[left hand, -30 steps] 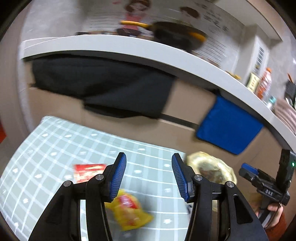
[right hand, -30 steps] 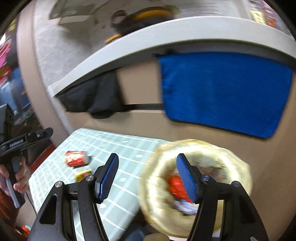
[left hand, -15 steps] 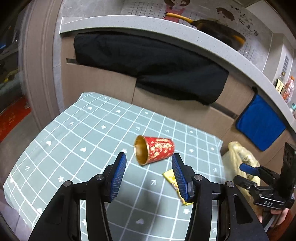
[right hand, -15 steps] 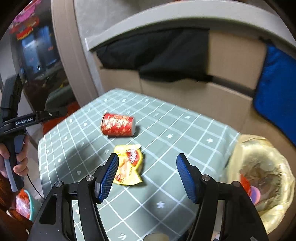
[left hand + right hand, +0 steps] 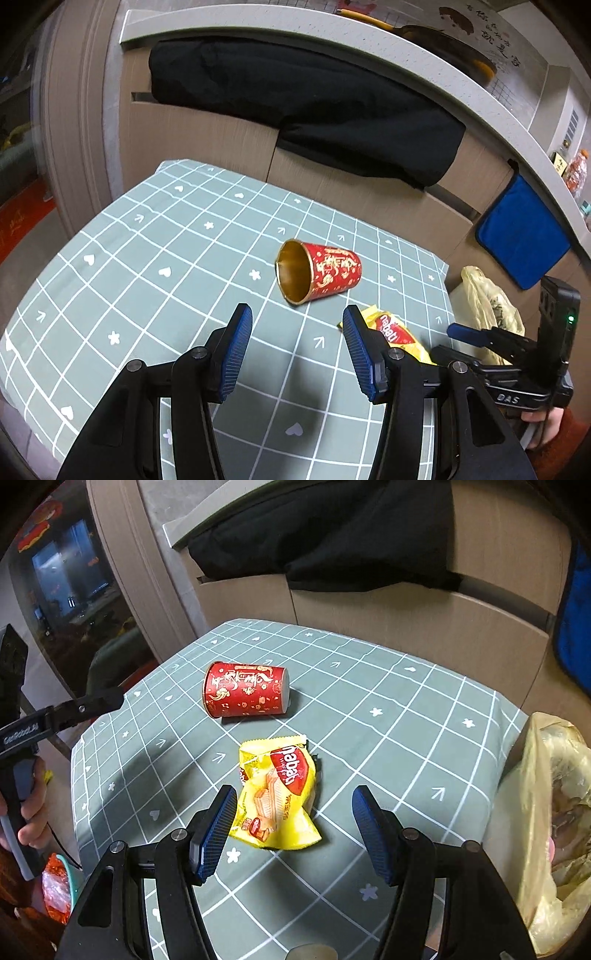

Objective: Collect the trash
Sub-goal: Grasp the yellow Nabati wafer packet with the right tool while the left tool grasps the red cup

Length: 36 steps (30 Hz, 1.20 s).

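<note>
Both grippers, left gripper [image 5: 297, 345] and right gripper [image 5: 291, 829], gape empty; we aim them at the tipped red paper cup [image 5: 319, 271] and crumpled yellow wafer wrapper [image 5: 279, 794].

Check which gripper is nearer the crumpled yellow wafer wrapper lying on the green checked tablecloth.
Right. The right gripper is open, right over the yellow wafer wrapper. The left gripper is also open but aims toward the tipped red paper cup; the wrapper sits outside its right finger.

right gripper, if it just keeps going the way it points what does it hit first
Most likely the yellow wafer wrapper. It lies flat on the checked tablecloth, just ahead of the open right gripper, nearer its left finger. The red cup lies further on. Depth is hard to judge.
</note>
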Motion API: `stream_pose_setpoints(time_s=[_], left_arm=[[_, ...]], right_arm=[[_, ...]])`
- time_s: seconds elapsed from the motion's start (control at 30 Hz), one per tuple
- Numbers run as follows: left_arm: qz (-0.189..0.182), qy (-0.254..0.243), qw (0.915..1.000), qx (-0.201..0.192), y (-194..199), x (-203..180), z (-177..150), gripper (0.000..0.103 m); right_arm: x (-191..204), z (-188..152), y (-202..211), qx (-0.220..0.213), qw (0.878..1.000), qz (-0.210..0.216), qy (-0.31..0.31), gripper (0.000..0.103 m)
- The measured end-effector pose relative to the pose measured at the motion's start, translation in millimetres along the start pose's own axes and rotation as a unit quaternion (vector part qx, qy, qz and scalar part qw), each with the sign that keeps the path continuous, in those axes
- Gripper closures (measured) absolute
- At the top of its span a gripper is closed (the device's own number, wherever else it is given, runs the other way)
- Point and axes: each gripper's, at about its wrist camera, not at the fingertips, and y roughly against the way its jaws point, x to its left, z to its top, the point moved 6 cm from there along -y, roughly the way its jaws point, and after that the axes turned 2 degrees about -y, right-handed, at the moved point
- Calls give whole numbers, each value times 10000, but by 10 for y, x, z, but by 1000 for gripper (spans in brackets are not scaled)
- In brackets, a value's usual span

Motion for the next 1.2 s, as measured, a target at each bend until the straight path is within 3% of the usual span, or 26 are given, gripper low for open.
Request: stream_pose_setpoints(time_s=[0.4,0.73,0.87,0.9,1.03,1.2], left_arm=[[144,397,9987,278,-147,347,-148,51],[91,477,9979,428,-281,341,-199,51],[70,442,9978,499,-323,306,-231,51],[68,443,9977,513,-331,305,-238,51],[71,439,9975,555,-356,289,-271,51],[18,350,9978,562,-383,207,-273,51]], right_arm=[[106,-57,-628,484,9985,159,-217,39],[351,-88,-786,678,9932,-380,869,22],[360,-94,-797,794,9924,-254,907,18],[353,-88,-794,817,9921,-235,924,20],[227,-48,-707,613,9941,-339,825,49],[79,-7,-458,342,9975,-327,534,58]])
